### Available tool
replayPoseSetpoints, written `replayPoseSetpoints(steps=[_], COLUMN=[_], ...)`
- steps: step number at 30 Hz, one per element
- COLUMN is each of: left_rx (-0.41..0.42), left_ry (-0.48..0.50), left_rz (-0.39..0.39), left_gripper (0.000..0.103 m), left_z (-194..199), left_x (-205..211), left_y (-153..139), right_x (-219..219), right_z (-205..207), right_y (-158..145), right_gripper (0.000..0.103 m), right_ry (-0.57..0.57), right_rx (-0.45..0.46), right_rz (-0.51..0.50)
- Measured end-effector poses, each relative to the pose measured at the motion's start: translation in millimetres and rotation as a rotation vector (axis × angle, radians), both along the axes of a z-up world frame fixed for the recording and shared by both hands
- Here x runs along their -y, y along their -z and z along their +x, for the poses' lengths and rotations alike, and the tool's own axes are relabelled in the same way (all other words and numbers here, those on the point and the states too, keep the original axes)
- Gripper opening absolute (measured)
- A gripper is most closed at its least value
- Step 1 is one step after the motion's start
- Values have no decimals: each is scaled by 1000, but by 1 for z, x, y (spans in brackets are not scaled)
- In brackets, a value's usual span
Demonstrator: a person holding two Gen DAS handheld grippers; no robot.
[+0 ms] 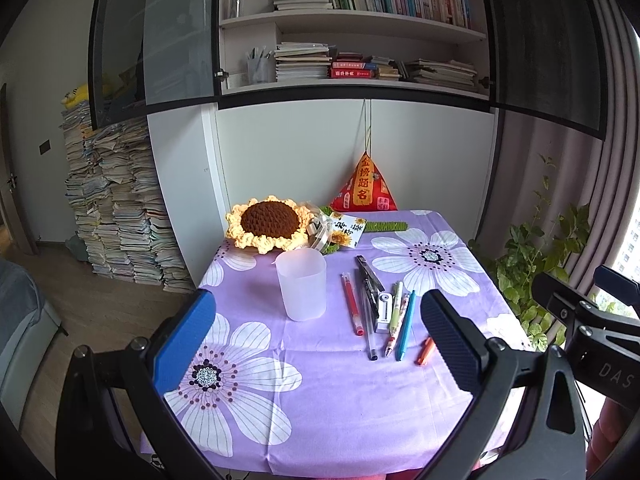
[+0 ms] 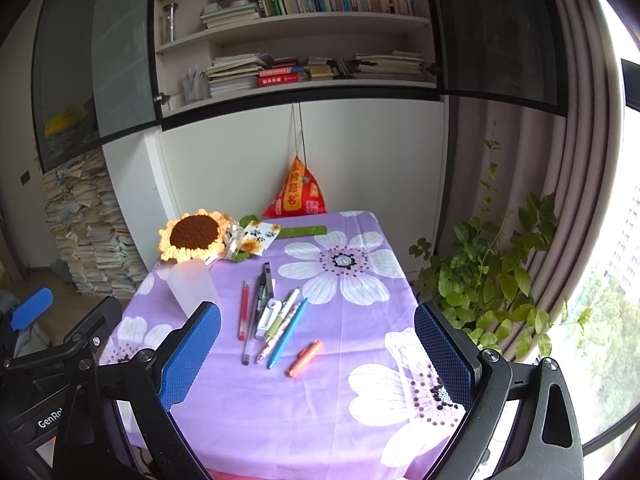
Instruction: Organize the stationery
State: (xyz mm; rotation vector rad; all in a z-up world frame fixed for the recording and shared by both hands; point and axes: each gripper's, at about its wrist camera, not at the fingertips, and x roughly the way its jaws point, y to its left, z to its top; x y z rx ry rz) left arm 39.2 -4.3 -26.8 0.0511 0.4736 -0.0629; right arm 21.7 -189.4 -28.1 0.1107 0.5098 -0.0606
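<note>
A translucent plastic cup (image 1: 302,284) (image 2: 192,286) stands upright on the purple flowered tablecloth (image 1: 328,392) (image 2: 280,396). To its right lie a red pen (image 1: 352,304) (image 2: 244,310), a clear black-tipped pen (image 1: 369,328), a black stapler (image 1: 370,280), a white correction tape (image 1: 385,312) (image 2: 269,318), a green-white pen (image 1: 396,304), a teal pen (image 1: 405,326) (image 2: 287,333) and a small orange marker (image 1: 425,351) (image 2: 305,358). My left gripper (image 1: 316,346) hovers open above the near table, short of the cup and pens. My right gripper (image 2: 318,354) is open too, framing the orange marker from above.
A crocheted sunflower (image 1: 270,224) with a card and green stem lies at the table's back, beside a red pyramid pouch (image 1: 365,188). Bookshelves rise behind. A tall paper stack (image 1: 116,208) stands on the floor at left, a leafy plant (image 2: 488,276) and curtain at right.
</note>
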Motion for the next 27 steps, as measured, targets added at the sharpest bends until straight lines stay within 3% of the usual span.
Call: replayPoseSetpoints(steps=[11, 18, 27], left_rx=[-42, -136, -282], left_ry=[5, 9, 49], left_rz=[2, -5, -5], left_gripper=[102, 99, 75], left_z=[29, 64, 108], left_x=[3, 0, 8], left_y=[17, 42, 76], right_x=[0, 4, 19], right_z=[34, 61, 105], right_y=[15, 33, 72], right_gripper=[98, 97, 57], right_ry=[-18, -27, -57], right_rx=[-61, -122, -271], right_rz=[3, 4, 81])
